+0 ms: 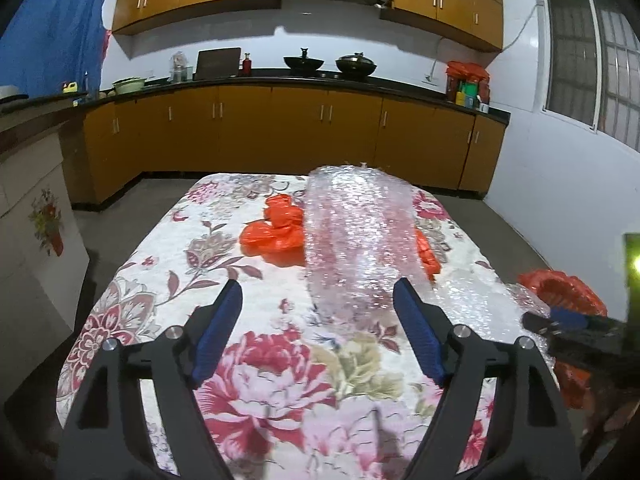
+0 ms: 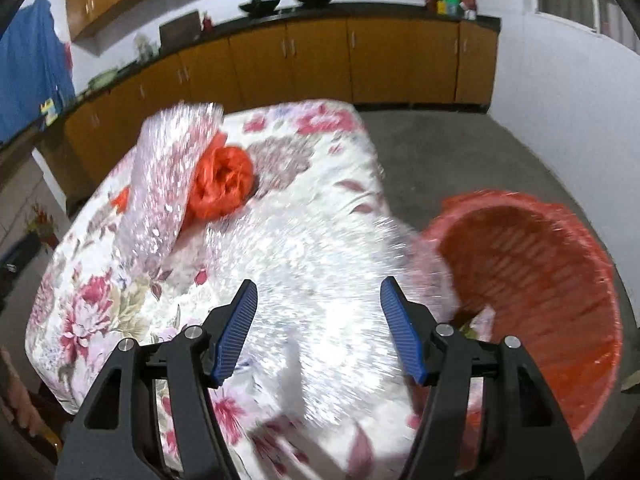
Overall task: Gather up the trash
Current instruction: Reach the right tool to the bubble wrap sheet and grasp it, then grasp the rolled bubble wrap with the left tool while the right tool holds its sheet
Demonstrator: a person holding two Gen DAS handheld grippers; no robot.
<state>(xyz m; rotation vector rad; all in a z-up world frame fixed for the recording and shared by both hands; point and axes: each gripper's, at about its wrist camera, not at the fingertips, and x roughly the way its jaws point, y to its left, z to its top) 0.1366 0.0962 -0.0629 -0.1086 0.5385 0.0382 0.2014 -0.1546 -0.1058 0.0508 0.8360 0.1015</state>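
Observation:
A long piece of bubble wrap (image 1: 356,232) lies down the flower-patterned tablecloth (image 1: 192,272), partly covering crumpled orange plastic bags (image 1: 276,228). My left gripper (image 1: 318,286) hovers open over the table's near part. The wrap's near end shows between its fingers, but the pads do not press on it. My right gripper (image 2: 319,282) is open above a flatter, blurred sheet of bubble wrap (image 2: 312,248) that reaches the table's right edge. A red basket (image 2: 560,248) lined with orange plastic stands just past that edge. An orange bag (image 2: 222,180) lies beside the curled wrap (image 2: 168,172).
Orange kitchen cabinets (image 1: 280,132) under a dark counter with two woks (image 1: 356,65) run along the far wall. A white unit with a flower decal (image 1: 44,220) stands left of the table. Grey floor (image 2: 460,148) lies right of the table, around the basket (image 1: 560,288).

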